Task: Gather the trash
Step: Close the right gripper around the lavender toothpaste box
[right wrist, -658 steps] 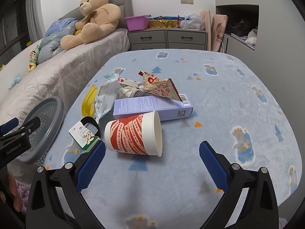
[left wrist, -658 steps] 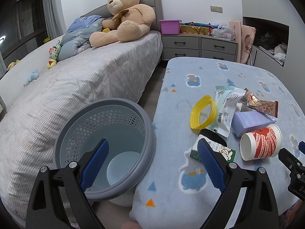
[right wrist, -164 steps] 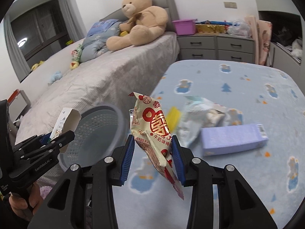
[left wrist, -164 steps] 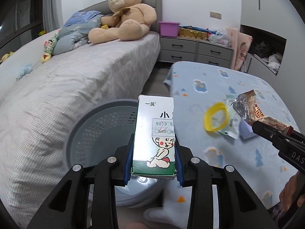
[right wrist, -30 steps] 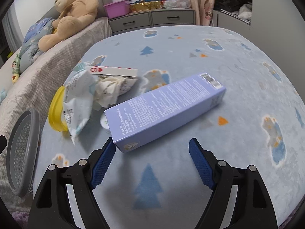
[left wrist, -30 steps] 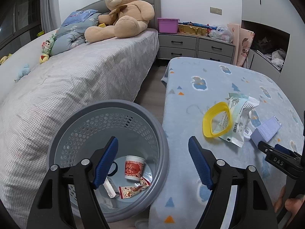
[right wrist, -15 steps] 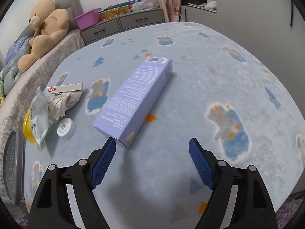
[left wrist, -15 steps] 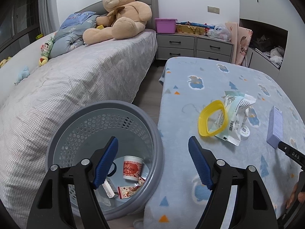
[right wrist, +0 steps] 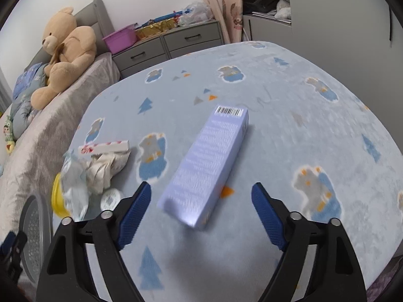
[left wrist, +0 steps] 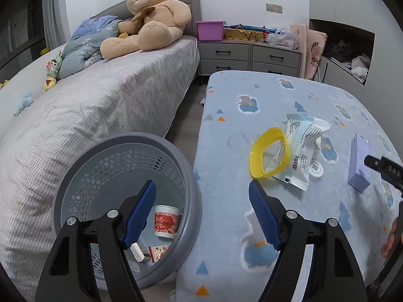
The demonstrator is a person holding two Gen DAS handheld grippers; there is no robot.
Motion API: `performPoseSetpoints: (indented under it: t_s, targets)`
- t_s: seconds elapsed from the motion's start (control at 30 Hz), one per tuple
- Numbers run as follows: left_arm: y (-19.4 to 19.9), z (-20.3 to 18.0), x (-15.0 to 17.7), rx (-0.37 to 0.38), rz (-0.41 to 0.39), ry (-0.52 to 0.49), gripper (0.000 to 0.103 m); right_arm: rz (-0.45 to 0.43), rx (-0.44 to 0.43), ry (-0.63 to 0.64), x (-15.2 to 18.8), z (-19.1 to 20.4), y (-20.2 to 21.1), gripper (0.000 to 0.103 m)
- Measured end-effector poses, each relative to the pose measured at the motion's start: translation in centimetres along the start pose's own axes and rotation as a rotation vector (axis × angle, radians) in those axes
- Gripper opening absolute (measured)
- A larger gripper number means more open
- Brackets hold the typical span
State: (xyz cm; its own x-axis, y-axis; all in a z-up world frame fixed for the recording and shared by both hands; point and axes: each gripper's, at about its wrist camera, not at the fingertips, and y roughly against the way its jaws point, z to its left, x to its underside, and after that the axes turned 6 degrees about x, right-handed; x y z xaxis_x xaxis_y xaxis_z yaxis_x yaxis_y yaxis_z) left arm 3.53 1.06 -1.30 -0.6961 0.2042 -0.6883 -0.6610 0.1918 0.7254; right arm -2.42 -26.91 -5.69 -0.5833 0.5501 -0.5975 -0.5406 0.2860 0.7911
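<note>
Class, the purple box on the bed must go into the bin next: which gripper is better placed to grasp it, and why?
Right. The right gripper frames the purple box, jaws opening with nothing pressed. The left gripper hangs open by the bin.

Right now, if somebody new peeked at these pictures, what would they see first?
Probably the big teddy bear sitting on the grey bed, up by the headboard. Next, the purple box lying flat on the blue blanket, just ahead of the right gripper, whose jaws are opening with nothing between them. Then the grey basket beside the bed, with a red paper cup at its bottom.
</note>
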Motion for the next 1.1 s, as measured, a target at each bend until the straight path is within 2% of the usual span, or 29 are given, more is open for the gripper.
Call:
performPoseSetpoints:
  t_s: [0.17, 0.27, 0.33, 0.4, 0.47, 0.6, 0.8, 0.87, 1.1]
  targets:
    - [-0.3, 0.2, -0.1, 0.003, 0.009, 0.01, 0.073, 0.055, 0.036, -0.062, -1.5, -0.5, -2.9, 0.084]
    - [-0.5, 0.2, -0.1, 0.006, 0.015, 0.012, 0.073, 0.118, 0.05, -0.08, -1.9, -0.7, -5.1, 0.084]
    - [-0.6, 0.2, -0.1, 0.008, 0.018, 0.011, 0.073, 0.115, 0.053, -0.068, -1.7, -0.6, -5.4, 0.085]
    - [-0.8, 0.2, -0.1, 0.009, 0.022, 0.011, 0.073, 0.106, 0.055, -0.028, -1.5, -0.1, -5.3, 0.074]
    - [-0.9, 0.1, -0.1, 0.013, 0.027, 0.012, 0.073, 0.103, 0.032, 0.005, -1.3, 0.5, -5.1, 0.064]
    - [-1.1, -0.2, -0.2, 0.017, 0.029, 0.009, 0.073, 0.098, -0.013, 0.076, -0.5, 1.8, -4.5, 0.057]
    - [-1.5, -0.5, -0.1, 0.054, 0.047, 0.018, 0.073, 0.096, -0.099, 0.17, 1.6, 3.5, -3.0, 0.05]
    - [-1.8, -0.5, -0.1, 0.093, 0.061, 0.036, 0.073, 0.107, -0.128, 0.18, 2.2, 3.5, -2.5, 0.048]
    - [-2.4, -1.6, -0.4, 0.128, 0.072, 0.029, 0.073, 0.119, -0.187, 0.19, 3.1, 3.5, -0.5, 0.045]
